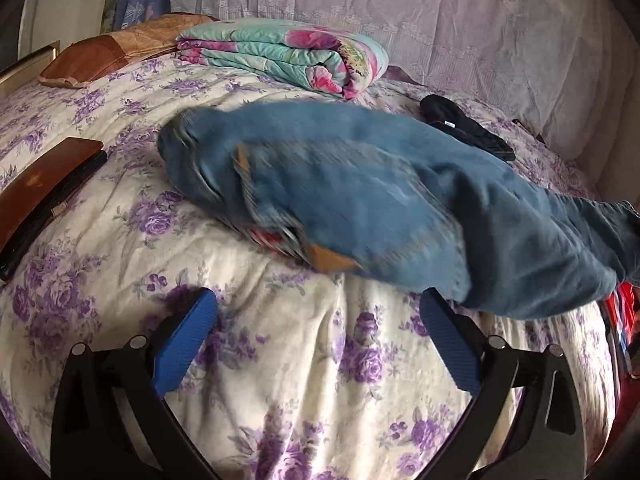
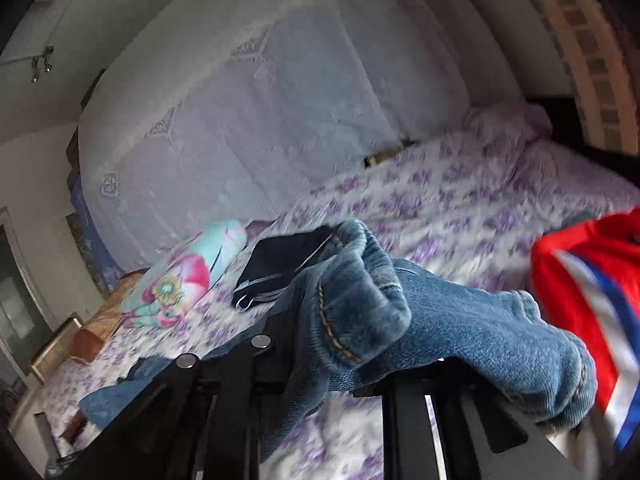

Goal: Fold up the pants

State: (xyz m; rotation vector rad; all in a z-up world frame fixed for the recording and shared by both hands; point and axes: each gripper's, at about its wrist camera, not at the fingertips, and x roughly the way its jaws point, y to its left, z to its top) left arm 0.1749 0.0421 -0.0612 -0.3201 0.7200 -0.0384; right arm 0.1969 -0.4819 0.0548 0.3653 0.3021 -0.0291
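Blue jeans [image 1: 360,200] lie bunched across the flowered bedspread [image 1: 280,380], blurred by motion, with one end stretched off to the right. My left gripper [image 1: 320,320] hovers over the bedspread just in front of them, open, with nothing between its blue pads [image 1: 196,344]. Its right finger sits at the jeans' near edge. In the right wrist view a hemmed end of the jeans [image 2: 460,320] is bunched between the jaws of my right gripper [image 2: 340,344], which is shut on it and lifted above the bed. The denim hides its fingertips.
A folded floral quilt [image 1: 288,54] and a brown pillow [image 1: 104,56] lie at the far side, before a lace-covered headboard [image 1: 400,8]. A black garment [image 1: 464,128] lies behind the jeans. A brown case [image 1: 44,196] is at the left. A red striped garment [image 2: 588,280] is at the right.
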